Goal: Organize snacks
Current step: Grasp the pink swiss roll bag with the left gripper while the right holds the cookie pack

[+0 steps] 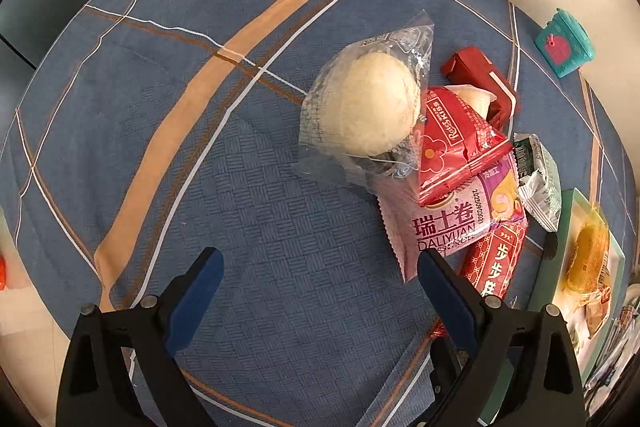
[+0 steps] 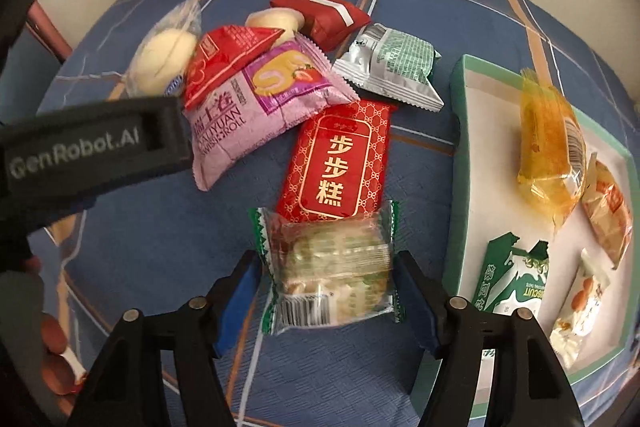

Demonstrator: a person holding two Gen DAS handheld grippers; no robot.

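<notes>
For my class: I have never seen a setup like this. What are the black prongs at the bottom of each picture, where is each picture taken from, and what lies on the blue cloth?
No robot here: a person holds a two-fingered claw in each hand, each with a camera looking along its fingers. Both pictures look steeply down on a table with a blue cloth. In the left view, the left claw is open over bare cloth, near a wrapped bun and a pink snack packet. In the right view, the right claw has a clear green-edged packet between its fingers; whether they press it is unclear. Beyond lies a red cake packet. A tray at the right already holds several snacks.
</notes>
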